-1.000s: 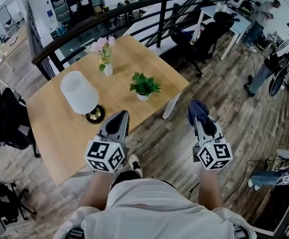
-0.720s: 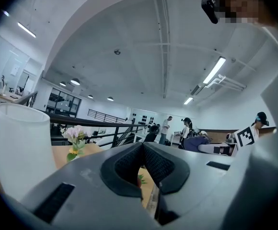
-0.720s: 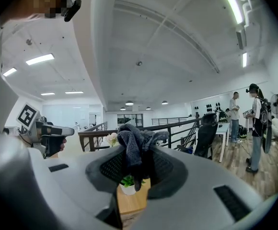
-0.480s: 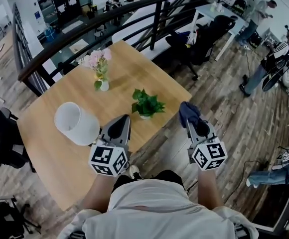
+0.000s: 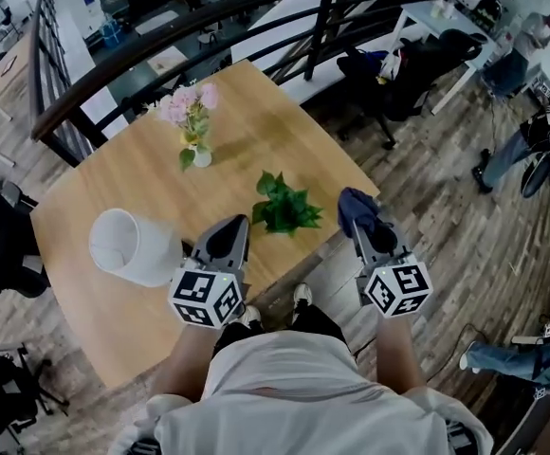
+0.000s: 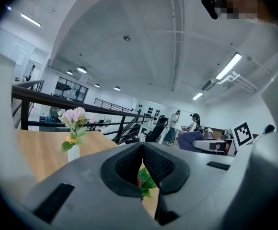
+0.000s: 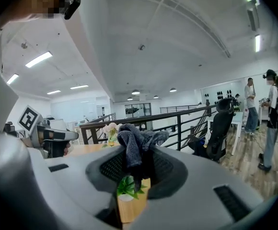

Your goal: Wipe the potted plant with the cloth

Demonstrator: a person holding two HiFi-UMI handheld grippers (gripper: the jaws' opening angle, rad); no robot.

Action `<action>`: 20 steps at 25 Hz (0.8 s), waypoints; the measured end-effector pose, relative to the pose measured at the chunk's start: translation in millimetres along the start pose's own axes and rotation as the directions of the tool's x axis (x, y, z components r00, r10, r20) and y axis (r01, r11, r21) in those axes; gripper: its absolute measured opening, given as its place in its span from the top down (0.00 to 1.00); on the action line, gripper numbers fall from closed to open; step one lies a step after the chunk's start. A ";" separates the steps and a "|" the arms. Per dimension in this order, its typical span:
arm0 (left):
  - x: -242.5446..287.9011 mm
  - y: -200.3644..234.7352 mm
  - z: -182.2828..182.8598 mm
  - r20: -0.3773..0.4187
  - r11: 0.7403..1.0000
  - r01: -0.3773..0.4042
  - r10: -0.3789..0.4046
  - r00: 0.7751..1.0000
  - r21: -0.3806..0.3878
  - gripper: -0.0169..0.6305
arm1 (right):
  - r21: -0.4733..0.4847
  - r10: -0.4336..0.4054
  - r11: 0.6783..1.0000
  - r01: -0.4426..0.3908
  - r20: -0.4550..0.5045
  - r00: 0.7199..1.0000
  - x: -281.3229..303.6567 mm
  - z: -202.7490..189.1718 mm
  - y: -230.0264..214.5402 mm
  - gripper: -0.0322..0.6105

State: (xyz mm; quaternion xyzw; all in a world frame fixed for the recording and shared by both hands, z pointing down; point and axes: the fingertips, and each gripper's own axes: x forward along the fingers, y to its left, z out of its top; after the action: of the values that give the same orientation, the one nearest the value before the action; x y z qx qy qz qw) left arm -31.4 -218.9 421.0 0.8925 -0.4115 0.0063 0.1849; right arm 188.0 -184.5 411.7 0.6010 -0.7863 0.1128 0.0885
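**Plant at the table's near edge, cloth clamped in the right gripper**

One potted plant [image 5: 284, 208] stood in a small white pot on the wooden table [image 5: 114, 301], close to the edge nearest the person. In the head view it sat between the tips of the two grippers and a little beyond them. The right gripper [image 5: 370, 230] was clamped on one dark blue cloth [image 5: 354, 207], which bunched up above the jaws. In the right gripper view the cloth [image 7: 135, 145] hung over the plant [image 7: 127, 188], apart from its leaves. The left gripper [image 5: 236, 220] had its jaws pressed together and held nothing; green leaves [image 6: 146, 180] showed just under the pads in its own view.

Two more things stood on the table. One vase of pink flowers [image 5: 194, 126] stood farther back, well apart from the plant. One lamp with a white shade [image 5: 131, 246] stood just beside the left gripper, on its outer side.

Beyond the table ran a dark railing [image 5: 161, 38]. One black office chair [image 5: 400, 69] stood past the far right corner. Two people [image 5: 524, 50] stood at the right edge of the room.
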 end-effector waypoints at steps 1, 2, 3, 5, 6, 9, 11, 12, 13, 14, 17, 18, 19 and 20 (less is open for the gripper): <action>5.0 2.7 -3.2 -0.008 1.000 -0.012 0.012 1.000 -0.020 0.95 | 0.010 0.014 1.000 -0.014 -0.010 1.000 8.7 -1.2 -5.5 0.72; 9.7 5.8 -7.1 -0.019 0.999 -0.024 0.023 1.000 -0.047 0.95 | 0.018 0.031 0.999 -0.031 -0.017 0.999 17.5 -1.5 -10.0 0.72; 14.0 8.8 -12.4 -0.032 0.997 -0.037 0.034 0.999 -0.075 0.95 | 0.021 0.052 0.998 -0.051 -0.024 0.998 25.9 -1.1 -13.3 0.72; 22.7 14.6 -27.6 -0.063 0.990 -0.064 0.056 0.996 -0.129 0.95 | 0.018 0.097 0.995 -0.096 -0.040 0.994 41.9 -1.9 -19.0 0.72; 26.9 18.1 -37.3 -0.079 0.984 -0.078 0.066 0.995 -0.159 0.95 | 0.018 0.115 0.993 -0.115 -0.050 0.992 49.2 -4.5 -22.3 0.72; 36.6 29.8 -73.0 -0.134 0.955 -0.113 0.079 0.988 -0.273 0.95 | 0.037 0.148 0.989 -0.146 -0.085 0.985 64.9 -18.0 -32.8 0.72; 40.2 37.4 -101.5 -0.191 0.932 -0.132 0.069 0.979 -0.337 0.95 | 0.049 0.165 0.986 -0.161 -0.106 0.981 71.5 -27.3 -36.3 0.72; 41.6 42.1 -115.2 -0.219 0.922 -0.144 0.067 0.973 -0.360 0.94 | 0.052 0.174 0.984 -0.169 -0.115 0.978 74.4 -31.6 -37.4 0.72; 43.2 47.1 -128.1 -0.242 0.910 -0.157 0.065 0.968 -0.384 0.94 | 0.054 0.181 0.983 -0.175 -0.124 0.976 77.0 -35.8 -38.4 0.72; 44.9 51.7 -139.8 -0.259 0.894 -0.166 0.059 0.964 -0.416 0.93 | 0.056 0.186 0.982 -0.180 -0.134 0.973 78.7 -40.2 -39.7 0.72; 51.6 59.9 -171.9 -0.287 0.815 -0.175 0.011 0.958 -0.552 0.80 | 0.066 0.192 0.981 -0.184 -0.164 0.968 79.7 -52.4 -44.1 0.72; 54.9 61.2 -182.4 -0.300 0.794 -0.177 -0.006 0.954 -0.582 0.79 | 0.069 0.193 0.981 -0.184 -0.173 0.966 79.5 -55.5 -45.3 0.72; 58.9 61.4 -191.9 -0.311 0.779 -0.177 -0.024 0.950 -0.602 0.78 | 0.072 0.194 0.980 -0.183 -0.180 0.964 79.2 -58.2 -46.0 0.72; 63.3 60.5 -199.4 -0.316 0.765 -0.172 -0.043 0.948 -0.620 0.78 | 0.074 0.194 0.980 -0.183 -0.186 0.963 78.8 -60.3 -46.3 0.72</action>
State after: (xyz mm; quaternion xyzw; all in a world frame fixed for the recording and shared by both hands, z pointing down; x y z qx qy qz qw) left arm -6.0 -234.4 636.7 0.7483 -0.3851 0.0127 0.5400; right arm 212.3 -252.0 494.4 0.5119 -0.8243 0.2002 0.1359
